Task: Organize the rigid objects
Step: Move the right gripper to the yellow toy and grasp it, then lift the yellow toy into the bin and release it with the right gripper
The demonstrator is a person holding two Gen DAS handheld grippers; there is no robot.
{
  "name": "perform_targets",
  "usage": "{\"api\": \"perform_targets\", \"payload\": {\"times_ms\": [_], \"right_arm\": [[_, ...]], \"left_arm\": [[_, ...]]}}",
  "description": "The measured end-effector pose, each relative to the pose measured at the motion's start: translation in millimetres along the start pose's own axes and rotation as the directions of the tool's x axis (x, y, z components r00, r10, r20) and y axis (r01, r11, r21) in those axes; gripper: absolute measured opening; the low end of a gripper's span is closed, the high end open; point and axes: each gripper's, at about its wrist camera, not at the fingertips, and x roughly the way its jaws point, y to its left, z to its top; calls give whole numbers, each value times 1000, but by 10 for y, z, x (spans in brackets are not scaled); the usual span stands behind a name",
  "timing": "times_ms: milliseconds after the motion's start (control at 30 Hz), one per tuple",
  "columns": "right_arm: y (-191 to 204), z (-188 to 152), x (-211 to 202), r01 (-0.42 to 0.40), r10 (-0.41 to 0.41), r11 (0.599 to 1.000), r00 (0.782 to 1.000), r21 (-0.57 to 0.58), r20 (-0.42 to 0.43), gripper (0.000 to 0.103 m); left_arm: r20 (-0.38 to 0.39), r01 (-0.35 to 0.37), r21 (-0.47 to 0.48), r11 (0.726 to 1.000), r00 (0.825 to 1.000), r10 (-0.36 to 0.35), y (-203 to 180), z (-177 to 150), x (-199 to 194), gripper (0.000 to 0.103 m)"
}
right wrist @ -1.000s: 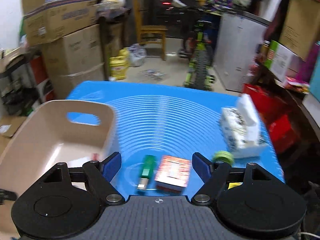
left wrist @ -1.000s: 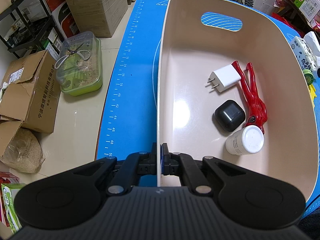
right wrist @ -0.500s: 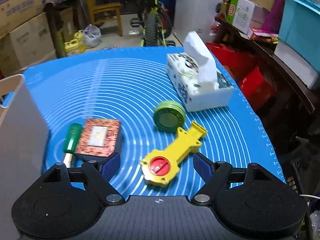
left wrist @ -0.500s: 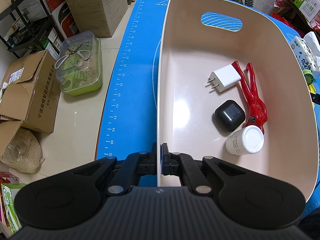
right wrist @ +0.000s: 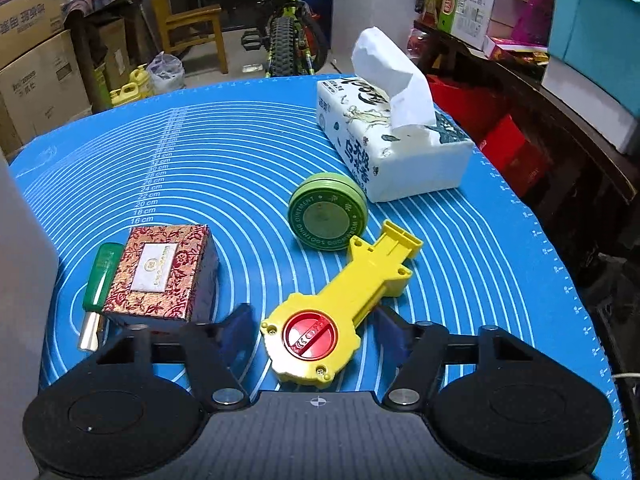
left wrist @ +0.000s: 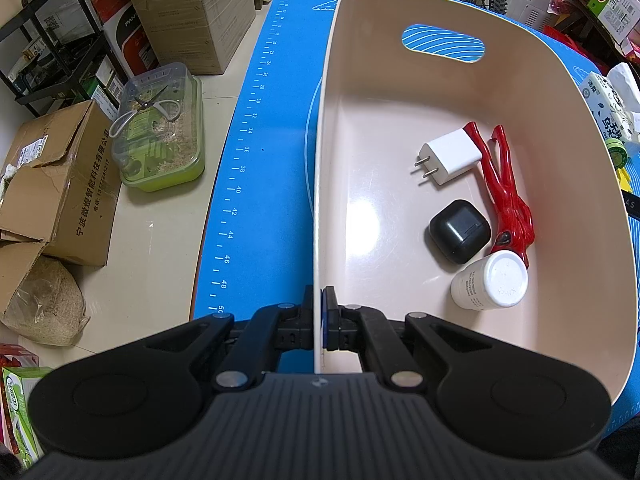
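Swinging away from the bin over the last second, the right claw (right wrist: 316,326) is now sitting low over the blue mat (right wrist: 240,148) on the tabletop, its jaws spread wide on either side of the round red-capped head of the yellow plastic tool (right wrist: 340,304), not yet touching it as far as the view shows. Meanwhile the left claw (left wrist: 319,312) has not shifted: it is pinching the near wall of the beige bin (left wrist: 520,60), steadying it. Inside the bin are lying a white charger plug (left wrist: 450,156), a red clip (left wrist: 508,196), a black case (left wrist: 460,230) and a white bottle (left wrist: 490,280). Outside, on the mat, are waiting the yellow tool, a green ointment tin (right wrist: 328,216) just beyond it, a patterned red box (right wrist: 160,274) and a green-handled screwdriver (right wrist: 100,276) touching the box's left side; a tissue pack (right wrist: 392,148) is standing farther back. The step in hand appears to be picking up the yellow tool. Next, the jaws would need to close squarely on the head, which looks wide and hard-edged, then lift and carry it left into the bin.
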Motion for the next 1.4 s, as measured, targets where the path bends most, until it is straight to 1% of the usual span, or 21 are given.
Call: {"api": "perform_targets", "payload": {"times_ms": [33,100,167,367,533,700,833,900,1000,1167,1300,1400], "right_arm": [[-5,-4,-3,-4,4,1000,1000,6,3,62],[-18,4,-12,-6,6,1000,1000,8,-1,60],[-17,4,-25,0,0,1000,1000,14,-6,54],[-73,19,-124,13,-14,999,1000,43,9,54],[-135,44,-276,8,-11,997,999,77,33,54],[-144,122,-523,-19,10,995,995,93,94,54],[-59,169,-763,-69,54,994,986,90,160,54],[11,182,-881,-98,81,992,978,77,193,54],[176,202,-1056,-129,119,991,962,24,247,54],[461,217,-1339,-197,209,978,922,-70,326,54],[724,217,-1496,-252,292,955,889,-155,353,54],[950,182,-1571,-285,349,932,870,-224,348,54]], "left_arm": [[1,0,0,1000,1000,0,0,-3,1,4],[1,0,0,1000,1000,0,2,-3,0,4],[1,1,-1,1000,1000,-1,0,-3,1,4],[0,0,0,1000,1000,0,3,-1,0,4],[1,0,0,1000,1000,0,1,-3,1,4],[1,0,0,1000,1000,0,6,-1,0,4],[1,0,0,1000,1000,0,3,-5,0,4],[1,0,0,1000,1000,0,6,-3,-1,4],[1,0,0,1000,1000,0,4,-3,0,4],[1,0,1,1000,1000,0,5,-5,0,4],[1,0,1,1000,1000,0,5,-4,0,4],[1,0,0,1000,1000,0,6,-6,2,4]]}}
